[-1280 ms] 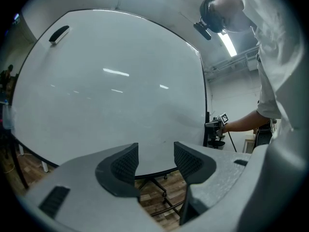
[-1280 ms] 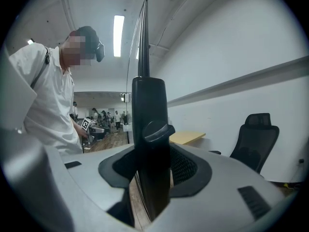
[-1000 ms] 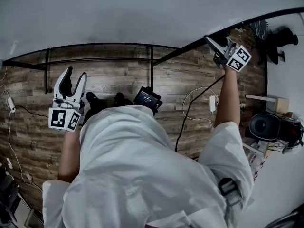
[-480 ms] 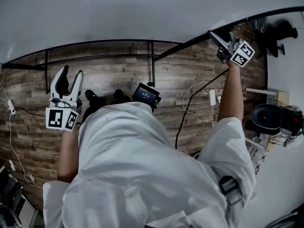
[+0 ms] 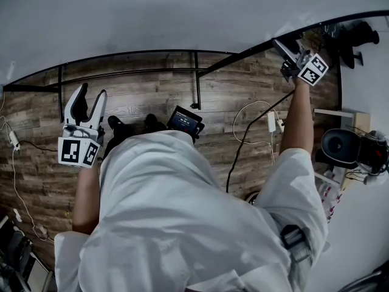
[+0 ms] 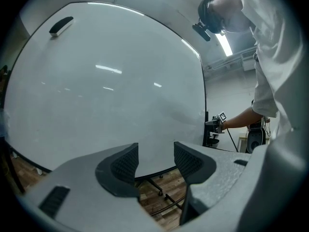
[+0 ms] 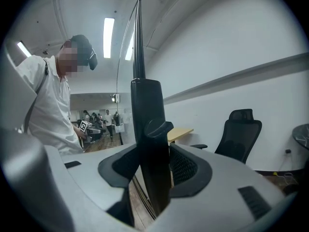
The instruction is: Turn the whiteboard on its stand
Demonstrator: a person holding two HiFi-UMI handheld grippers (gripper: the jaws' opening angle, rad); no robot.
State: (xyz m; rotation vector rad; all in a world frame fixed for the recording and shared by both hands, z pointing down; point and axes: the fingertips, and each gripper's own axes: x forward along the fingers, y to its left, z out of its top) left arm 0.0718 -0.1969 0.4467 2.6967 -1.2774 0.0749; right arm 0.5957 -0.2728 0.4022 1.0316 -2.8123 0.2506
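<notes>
The whiteboard [image 5: 182, 17] fills the top of the head view, its pale face [image 6: 106, 81] spreading across the left gripper view. My right gripper [image 5: 283, 46] is shut on the board's black side edge [image 7: 147, 110], which runs upright between the pads at a small black knob. My left gripper [image 5: 93, 92] is held open in front of the board's face, apart from it, with nothing between its fingers [image 6: 124, 164]. The stand's black bars [image 5: 196, 81] lie on the wooden floor below the board. The right gripper [image 6: 215, 125] also shows at the board's far edge.
A black eraser-like piece [image 6: 61, 25] sits near the board's top left. Cables [image 5: 243, 132] and a white adapter [image 5: 271, 131] lie on the floor at the right. A round black device [image 5: 340, 148] stands at far right. A black office chair [image 7: 244, 132] stands by the wall.
My right gripper has shifted a little to the right and up, still on the board's edge, and that edge has swung with it. The left gripper has drifted slightly left.
</notes>
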